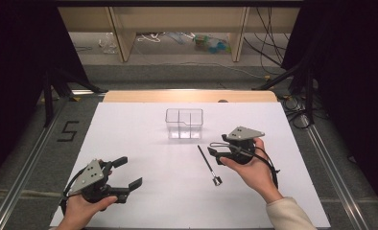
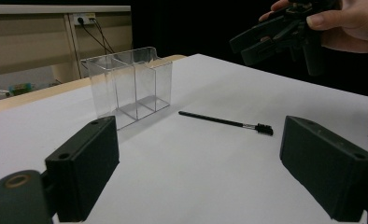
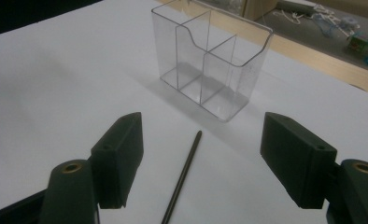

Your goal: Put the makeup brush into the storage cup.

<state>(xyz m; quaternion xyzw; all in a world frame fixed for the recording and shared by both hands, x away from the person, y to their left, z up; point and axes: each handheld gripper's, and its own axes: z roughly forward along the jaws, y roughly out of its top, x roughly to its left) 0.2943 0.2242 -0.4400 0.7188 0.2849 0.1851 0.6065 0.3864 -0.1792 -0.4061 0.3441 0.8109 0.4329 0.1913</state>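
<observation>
A clear plastic organizer (image 1: 183, 123) with a few compartments stands upright on the white table (image 1: 144, 139), empty. In front of it lies a thin black brush wand (image 1: 209, 165), its bristle end toward me. My right gripper (image 1: 215, 155) hovers just right of the wand, jaws open and pointing left. In the right gripper view the wand's handle (image 3: 182, 179) lies on the table between and below the open jaws of my right gripper (image 3: 205, 158), with the organizer (image 3: 210, 60) beyond. My left gripper (image 1: 129, 173) rests open at the near left, empty; its view looks past its own jaws (image 2: 205, 172) at the wand (image 2: 224, 122) and organizer (image 2: 128, 86).
The white sheet covers most of the table, with a wooden strip (image 1: 189, 96) along its far edge. Metal rails (image 1: 29, 163) run along both sides. Beyond the table are shelf legs, cables and small items on the floor (image 1: 211, 44).
</observation>
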